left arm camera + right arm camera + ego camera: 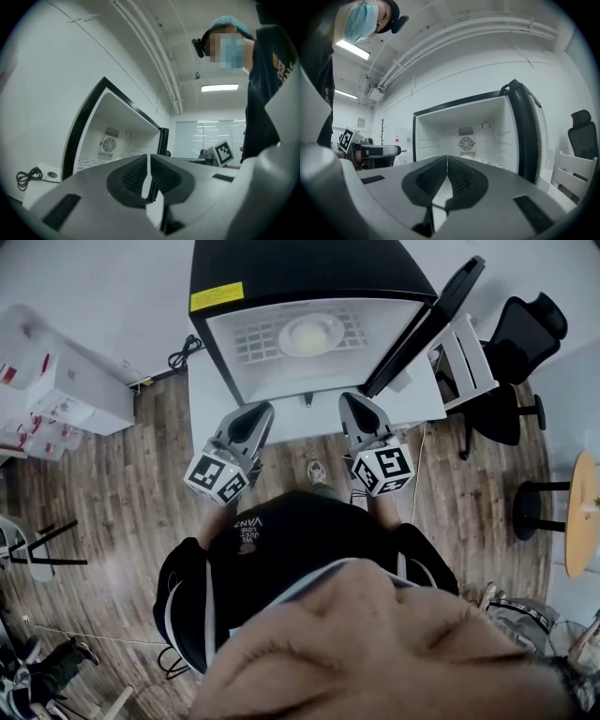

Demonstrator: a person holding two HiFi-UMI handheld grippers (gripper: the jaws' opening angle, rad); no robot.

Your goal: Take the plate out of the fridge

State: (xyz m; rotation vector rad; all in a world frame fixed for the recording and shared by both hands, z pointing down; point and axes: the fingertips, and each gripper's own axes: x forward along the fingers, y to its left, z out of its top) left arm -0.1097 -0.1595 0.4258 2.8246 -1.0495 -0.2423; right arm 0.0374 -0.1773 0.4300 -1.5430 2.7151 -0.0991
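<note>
The black fridge (281, 268) stands open, its door (431, 320) swung out to the right. A white plate (311, 334) lies on the wire shelf inside. My left gripper (255, 412) and right gripper (361, 402) hover side by side just in front of the fridge opening, both shut and holding nothing, apart from the plate. In the left gripper view the closed left gripper (149, 164) points past the fridge (117, 136) from its left side. Seen from the right gripper, the shut right gripper (447, 168) faces the white interior of the fridge (473, 136).
A black office chair (525, 334) and a white slatted chair (466, 357) stand right of the fridge door. A round wooden table (583, 512) and a stool (532, 509) are further right. White boxes (66, 385) sit at the left, a cable (183, 352) by the fridge.
</note>
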